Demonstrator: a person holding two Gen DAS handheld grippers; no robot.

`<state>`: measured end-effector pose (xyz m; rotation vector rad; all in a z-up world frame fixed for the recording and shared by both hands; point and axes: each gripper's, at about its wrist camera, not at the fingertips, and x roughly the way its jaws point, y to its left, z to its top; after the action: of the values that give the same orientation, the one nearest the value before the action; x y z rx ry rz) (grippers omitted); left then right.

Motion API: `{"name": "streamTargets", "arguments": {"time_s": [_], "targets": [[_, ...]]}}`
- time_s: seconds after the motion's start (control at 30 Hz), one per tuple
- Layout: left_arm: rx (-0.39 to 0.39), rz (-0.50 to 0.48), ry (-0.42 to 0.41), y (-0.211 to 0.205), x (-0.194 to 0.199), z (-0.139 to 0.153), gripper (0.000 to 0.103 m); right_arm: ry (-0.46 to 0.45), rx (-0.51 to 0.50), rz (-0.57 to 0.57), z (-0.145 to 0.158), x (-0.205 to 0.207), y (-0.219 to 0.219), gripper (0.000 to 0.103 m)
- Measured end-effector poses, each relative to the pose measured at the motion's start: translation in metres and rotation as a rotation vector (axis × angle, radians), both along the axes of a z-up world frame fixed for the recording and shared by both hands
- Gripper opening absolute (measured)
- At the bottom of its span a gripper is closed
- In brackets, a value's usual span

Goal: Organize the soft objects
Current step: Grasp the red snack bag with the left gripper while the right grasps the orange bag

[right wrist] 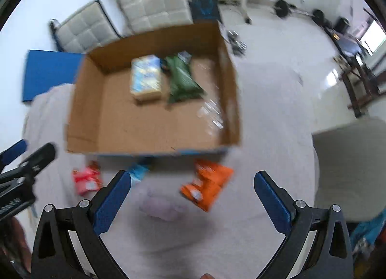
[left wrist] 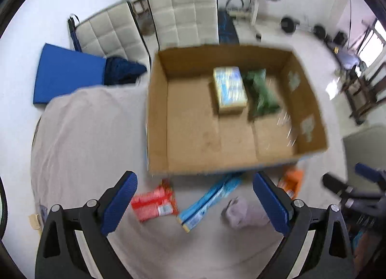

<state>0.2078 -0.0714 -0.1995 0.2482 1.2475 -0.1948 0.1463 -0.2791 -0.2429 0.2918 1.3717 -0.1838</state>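
Both the left gripper [left wrist: 195, 203] and the right gripper [right wrist: 192, 197] are wide open and hold nothing. Under them, on a pale cloth [left wrist: 79, 134], lie a red pack [left wrist: 153, 204], a blue pack [left wrist: 210, 200], a lilac soft thing [left wrist: 243, 211] and an orange pack [right wrist: 207, 186], all just in front of the box [left wrist: 156, 115]. Inside the box, near its far wall, a light-blue pack [left wrist: 230, 89] lies beside a green pack [left wrist: 260, 93]. Behind the box stand two white chairs [left wrist: 185, 13].
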Motion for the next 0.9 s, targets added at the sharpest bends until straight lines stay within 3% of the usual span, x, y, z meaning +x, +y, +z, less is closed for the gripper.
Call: {"name": "streamTargets", "arguments": {"time_s": [0.17, 0.27, 0.43, 0.5, 0.57, 0.67, 0.9], "targets": [[0.091, -0.065, 0.127, -0.009, -0.012, -0.073, 0.098, 0.157, 0.069, -0.068, -0.079, -0.012, -0.018, 0.103], [0.171, -0.073, 0.172, -0.005, -0.018, -0.111, 0.098, 0.203, 0.145, -0.124, -0.111, -0.017, -0.026, 0.103], [0.120, 0.131, 0.223, 0.040, -0.009, -0.136, 0.098, 0.215, 0.236, -0.228, -0.146, -0.020, -0.032, 0.100], [0.101, 0.192, 0.228, 0.056, -0.005, -0.138, 0.098, 0.234, 0.278, -0.258, -0.159, -0.019, -0.030, 0.088], [0.102, 0.224, 0.239, 0.071, -0.001, -0.141, 0.098, 0.237, 0.305, -0.257, -0.166, -0.017, -0.026, 0.082], [0.126, 0.197, 0.242, 0.080, 0.004, -0.141, 0.098, 0.237, 0.288, -0.220, -0.165, -0.011, -0.014, 0.066], [0.206, 0.013, 0.288, 0.088, 0.012, -0.153, 0.098, 0.270, 0.188, -0.091, -0.151, -0.011, 0.015, 0.055]]}}
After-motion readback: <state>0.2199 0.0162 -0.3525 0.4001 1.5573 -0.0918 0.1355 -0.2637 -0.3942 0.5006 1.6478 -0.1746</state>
